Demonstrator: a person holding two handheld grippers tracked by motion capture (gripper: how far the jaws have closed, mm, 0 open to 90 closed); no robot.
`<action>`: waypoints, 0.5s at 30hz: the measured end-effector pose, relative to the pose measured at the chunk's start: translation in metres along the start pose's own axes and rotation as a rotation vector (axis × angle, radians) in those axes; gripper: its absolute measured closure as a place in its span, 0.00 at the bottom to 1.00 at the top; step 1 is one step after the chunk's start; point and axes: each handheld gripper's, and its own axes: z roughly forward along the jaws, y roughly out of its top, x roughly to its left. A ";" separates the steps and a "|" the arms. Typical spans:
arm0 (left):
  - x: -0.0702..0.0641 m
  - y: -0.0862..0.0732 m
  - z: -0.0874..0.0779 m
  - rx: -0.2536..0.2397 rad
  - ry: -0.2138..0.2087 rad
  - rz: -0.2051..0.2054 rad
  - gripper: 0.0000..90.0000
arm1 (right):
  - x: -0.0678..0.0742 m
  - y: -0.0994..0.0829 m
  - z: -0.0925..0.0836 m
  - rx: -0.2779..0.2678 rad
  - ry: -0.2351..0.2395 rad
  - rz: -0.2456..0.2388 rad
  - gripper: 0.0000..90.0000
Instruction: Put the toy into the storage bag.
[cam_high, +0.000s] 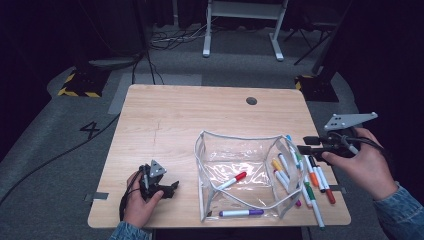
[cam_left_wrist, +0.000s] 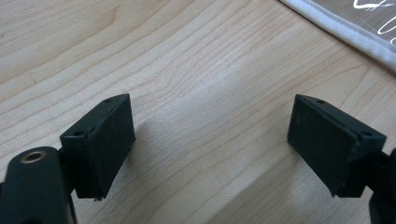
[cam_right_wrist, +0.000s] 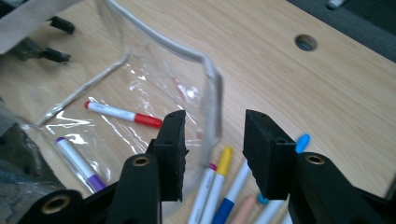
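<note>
Clear plastic pouch (cam_high: 240, 172) with a white-piped rim stands open on the near-right part of the wooden table (cam_high: 190, 115). Inside it lie a red-capped marker (cam_high: 233, 180), slanted near the middle, and a purple-capped marker (cam_high: 241, 213), flat along the near edge. Just beside the pouch's right wall a loose heap of markers (cam_high: 307, 180) rests on the wood: yellow, blue, green, orange and red caps among them, some touching the pouch wall. Right gripper (cam_high: 306, 145) hangs above that heap at the table's right edge, held in the right hand (cam_high: 362, 162), jaws pointing left toward the pouch. Seen in the right gripper view, its jaws stand a moderate gap apart with nothing between them; the yellow-capped and blue-capped markers lie below on the table, and the pouch rim (cam_right_wrist: 212, 79) curves past the left jaw. Left gripper (cam_high: 170, 189) sits low at the near-left of the table in the left hand (cam_high: 140, 200), well apart from the pouch's left wall. Its jaws are spread wide over bare wood, empty, with a strip of the pouch's white edge (cam_left_wrist: 341, 30) at the upper right of the left gripper view.
</note>
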 end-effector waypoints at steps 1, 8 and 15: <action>0.000 0.000 0.000 0.000 0.000 0.000 0.17 | -0.004 -0.004 -0.002 -0.003 -0.011 0.017 0.67; 0.000 0.000 0.000 0.001 -0.001 0.005 0.17 | -0.030 -0.039 -0.002 0.029 -0.104 0.122 0.70; 0.000 0.000 0.000 0.001 0.000 0.006 0.17 | -0.050 -0.078 0.015 0.116 -0.171 0.201 0.69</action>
